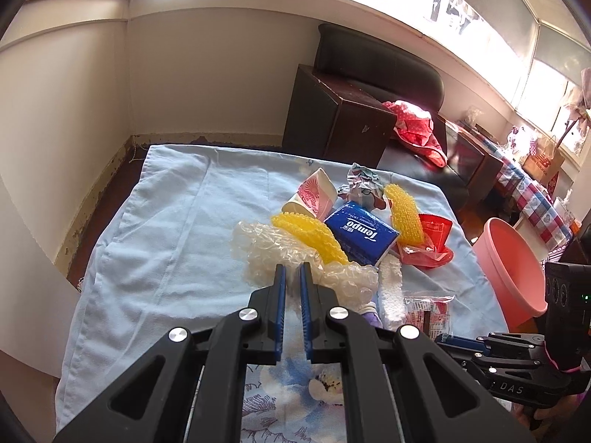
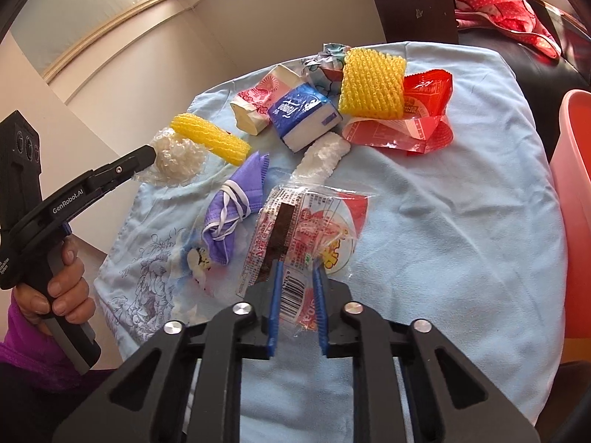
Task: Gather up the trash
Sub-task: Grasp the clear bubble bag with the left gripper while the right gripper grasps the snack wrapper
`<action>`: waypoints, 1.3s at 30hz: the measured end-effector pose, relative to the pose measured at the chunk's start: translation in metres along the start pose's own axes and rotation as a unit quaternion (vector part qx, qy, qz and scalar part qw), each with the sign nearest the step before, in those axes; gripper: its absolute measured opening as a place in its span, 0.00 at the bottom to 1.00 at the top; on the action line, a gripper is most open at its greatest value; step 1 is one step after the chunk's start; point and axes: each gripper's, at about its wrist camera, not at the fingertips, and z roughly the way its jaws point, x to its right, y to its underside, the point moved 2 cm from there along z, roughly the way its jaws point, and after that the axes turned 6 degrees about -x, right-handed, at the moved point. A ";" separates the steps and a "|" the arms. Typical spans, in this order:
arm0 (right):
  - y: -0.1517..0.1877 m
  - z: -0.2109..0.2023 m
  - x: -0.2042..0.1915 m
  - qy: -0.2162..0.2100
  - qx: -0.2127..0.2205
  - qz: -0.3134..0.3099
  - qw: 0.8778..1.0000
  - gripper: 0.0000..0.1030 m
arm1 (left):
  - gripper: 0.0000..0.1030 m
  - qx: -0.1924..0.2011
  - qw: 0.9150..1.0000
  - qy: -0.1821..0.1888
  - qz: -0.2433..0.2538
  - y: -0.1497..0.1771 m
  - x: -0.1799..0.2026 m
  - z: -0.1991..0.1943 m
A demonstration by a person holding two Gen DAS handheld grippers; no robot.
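Both tongs gripped trash on the counter

The left tongs (image 1: 292, 271) were closed on the bubble wrap (image 1: 273, 254) at the pile's near-left edge; the right tongs (image 2: 298, 269) pinched the clear printed wrapper (image 2: 306, 221) beside a purple mask (image 2: 229, 210). Beyond lay a blue tissue pack (image 2: 299, 114), yellow foam nets (image 2: 371, 85), a red wrapper (image 2: 417, 110), all on the blue cloth (image 2: 461, 221); a pink bucket (image 1: 506, 258) stood just off its right edge
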 end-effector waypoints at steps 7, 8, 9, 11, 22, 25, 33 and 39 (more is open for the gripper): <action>0.001 -0.019 -0.003 0.003 0.032 -0.017 0.999 0.04 | 0.07 0.019 1.000 0.007 0.014 -0.004 0.011 -0.016; 0.000 -0.022 -0.002 0.003 0.037 -0.018 0.999 0.04 | 0.07 0.023 1.000 0.008 0.017 -0.005 0.013 -0.018; 0.000 -0.026 -0.002 0.004 0.043 -0.018 0.999 0.04 | 0.07 0.026 0.999 0.010 0.020 -0.006 0.015 -0.021; -0.001 -0.033 0.000 0.009 0.057 -0.019 0.998 0.04 | 0.07 0.035 0.999 0.011 0.027 -0.008 0.020 -0.026; -0.001 -0.071 0.019 0.030 0.120 -0.003 0.992 0.04 | 0.07 0.065 0.995 0.037 0.070 -0.019 0.060 -0.040; 0.003 -0.076 0.026 0.027 0.125 0.004 0.992 0.04 | 0.07 0.068 0.993 0.041 0.082 -0.020 0.071 -0.041; 0.013 -0.060 0.041 0.039 0.089 0.040 0.994 0.45 | 0.07 0.055 0.994 0.042 0.086 -0.017 0.080 -0.034; 0.015 -0.043 0.040 0.067 0.071 0.029 0.995 0.56 | 0.07 0.046 0.994 0.043 0.086 -0.015 0.077 -0.030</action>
